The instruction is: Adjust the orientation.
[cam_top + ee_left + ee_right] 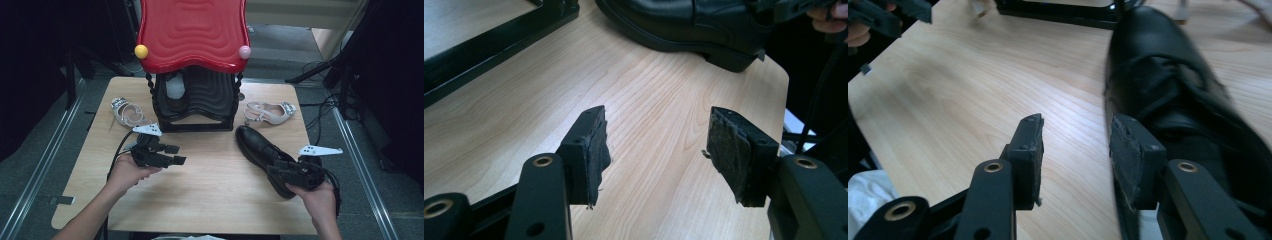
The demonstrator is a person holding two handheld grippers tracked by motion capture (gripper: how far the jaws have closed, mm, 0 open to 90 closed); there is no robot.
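Black shoe (260, 150) lies on tabletop (210, 185) at 4 o'clock from red-roofed stand (192, 35); right gripper (1075, 135) open beside its heel, holding nothing; left gripper (656, 137) wide, empty.

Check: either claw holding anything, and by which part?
Nothing held. Left claw open over bare table; right claw open beside the black shoe.
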